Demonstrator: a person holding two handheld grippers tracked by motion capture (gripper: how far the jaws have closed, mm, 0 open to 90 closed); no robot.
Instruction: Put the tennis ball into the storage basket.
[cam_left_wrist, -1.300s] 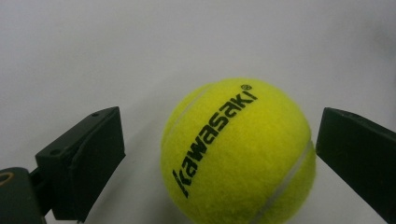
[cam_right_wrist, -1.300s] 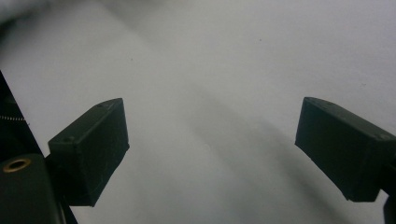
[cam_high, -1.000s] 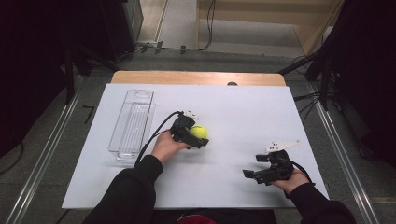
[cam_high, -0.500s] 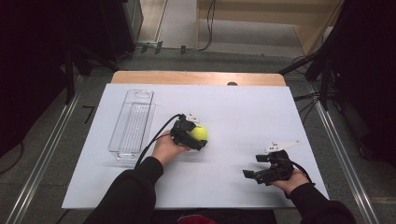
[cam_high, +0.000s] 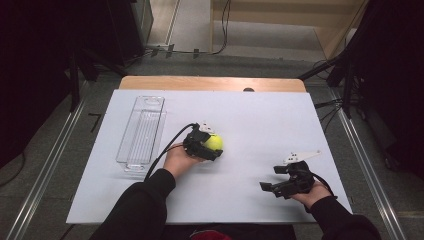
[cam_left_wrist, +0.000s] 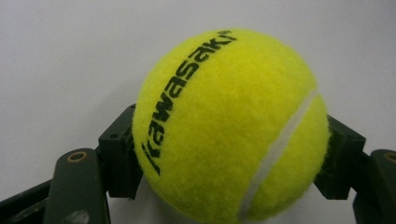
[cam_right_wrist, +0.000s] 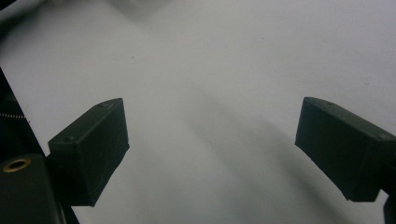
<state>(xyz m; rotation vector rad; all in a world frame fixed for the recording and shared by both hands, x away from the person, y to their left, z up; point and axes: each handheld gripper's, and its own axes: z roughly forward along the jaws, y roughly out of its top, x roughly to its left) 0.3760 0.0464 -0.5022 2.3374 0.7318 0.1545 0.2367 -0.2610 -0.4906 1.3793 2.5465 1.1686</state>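
A yellow tennis ball (cam_high: 215, 143) with black lettering rests on the white table sheet (cam_high: 265, 120), near the middle. My left gripper (cam_high: 212, 145) lies at it, held in the person's left hand. In the left gripper view the jaws have just been closing, and both black pads now press the sides of the ball (cam_left_wrist: 229, 121), so the left gripper (cam_left_wrist: 229, 161) is shut on it. My right gripper (cam_high: 273, 179) rests low near the front right of the sheet. Its jaws stand wide apart in the right gripper view, with only bare sheet in the gap of the right gripper (cam_right_wrist: 212, 149).
A clear, long plastic tray (cam_high: 141, 131) lies at the left of the sheet, pointing away from me. The table's wooden far edge (cam_high: 210, 83) shows beyond the sheet. Metal rails (cam_high: 367, 165) run along both sides of the table, with dark equipment behind.
The left gripper's jaws have closed in on the tennis ball. Neither hand has shifted, and the right gripper is as it was.
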